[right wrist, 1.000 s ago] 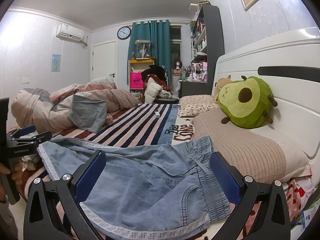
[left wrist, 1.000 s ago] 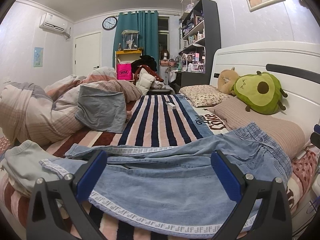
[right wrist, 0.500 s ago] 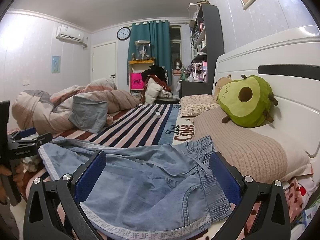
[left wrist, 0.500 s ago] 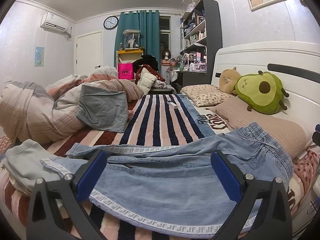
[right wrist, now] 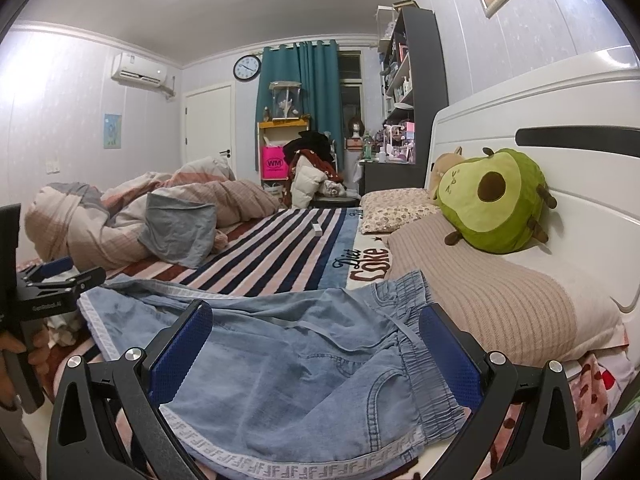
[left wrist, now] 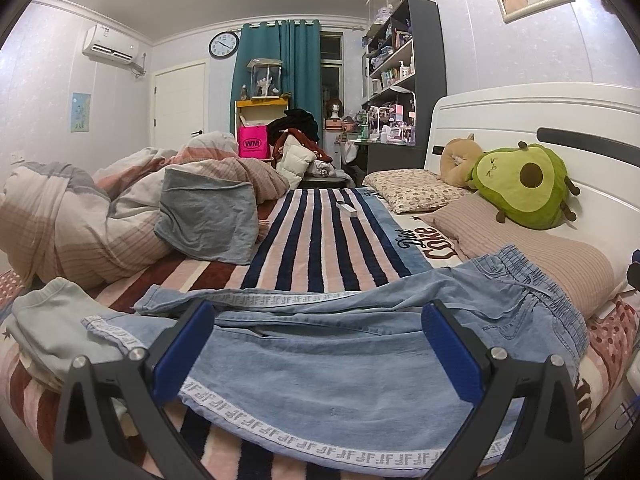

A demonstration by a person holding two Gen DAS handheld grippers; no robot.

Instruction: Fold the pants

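A: Pants (left wrist: 340, 364), light blue denim with a white patterned stripe down the side, lie flat across the near edge of the bed (left wrist: 320, 248), on its striped blanket.

B: Which way do they lie?

A: Leg ends to the left, elastic waistband (right wrist: 424, 380) to the right, just beside the long beige pillow (right wrist: 500, 304). One leg lies on the other, the far one showing a little past it.

B: What is at the left end?

A: A pale grey-green garment (left wrist: 52, 316) sits beside the hems, touching them. Farther back on the left is a rumpled duvet (left wrist: 80, 216) with a grey cloth (left wrist: 204, 220) draped on it.

B: And the left gripper (left wrist: 318, 344)?

A: It hovers at the near edge over the legs, jaws wide apart and holding nothing. From the right wrist view it shows at the far left, gripped by a hand (right wrist: 16, 352).

B: The right gripper (right wrist: 316, 344)?

A: Over the seat and waistband, jaws wide as well, nothing between them.

B: Anything further right?

A: A green avocado plush (right wrist: 496, 204) leans on the white headboard (right wrist: 580, 128), above the beige pillow. A small white object (left wrist: 347, 209) lies well apart on the stripes, far down the bed.
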